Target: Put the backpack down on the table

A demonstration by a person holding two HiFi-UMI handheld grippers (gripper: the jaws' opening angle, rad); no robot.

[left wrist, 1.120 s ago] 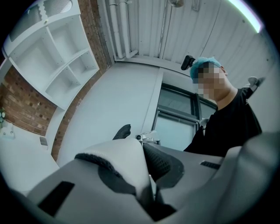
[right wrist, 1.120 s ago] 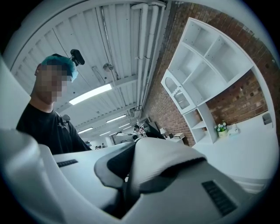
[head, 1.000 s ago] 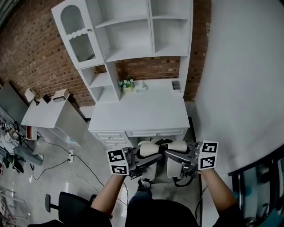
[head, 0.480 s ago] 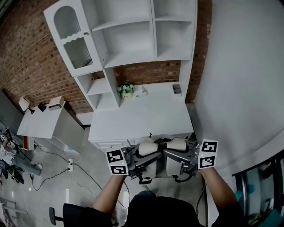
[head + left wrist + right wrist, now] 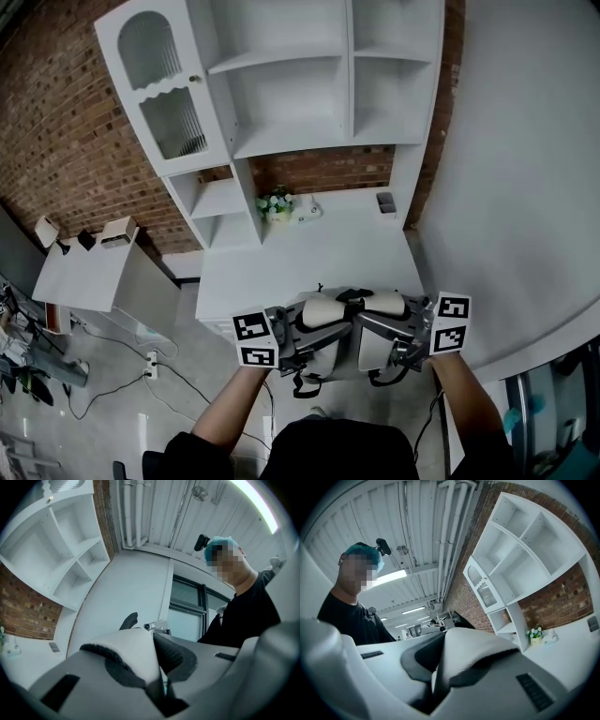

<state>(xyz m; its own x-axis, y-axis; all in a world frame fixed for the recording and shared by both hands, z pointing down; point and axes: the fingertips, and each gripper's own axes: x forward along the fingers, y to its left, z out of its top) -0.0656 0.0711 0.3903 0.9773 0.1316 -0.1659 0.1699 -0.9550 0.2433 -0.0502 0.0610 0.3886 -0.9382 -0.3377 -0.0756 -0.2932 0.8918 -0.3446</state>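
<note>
**White backpack held up at the desk's near edge**

From the head view, the person is holding the white backpack point(image 5: 349, 330) between both arms, right at the front edge of the white table point(image 5: 309, 258). Its body is hanging down in front of the drawers. I cannot tell whether any part of it is resting on the tabletop. The left gripper point(image 5: 302, 339) is gripping it from the left and the right gripper point(image 5: 386, 336) from the right, and the marker cubes are facing up. A small pot of flowers point(image 5: 275, 204) is sitting at the back of the table, under the white shelf unit point(image 5: 281, 94) standing against the brick wall point(image 5: 56, 122).

In the left gripper view, the grey jaws are squeezing a white padded strap point(image 5: 129, 651) with black mesh lining, nearly together with only the strap between them. The person in a black shirt point(image 5: 246, 616) is standing behind it.

In the right gripper view, the jaws are likewise pinching the other padded strap point(image 5: 476, 651), drawn close on the fabric, with the shelves and the flowers showing off to the right.
</note>
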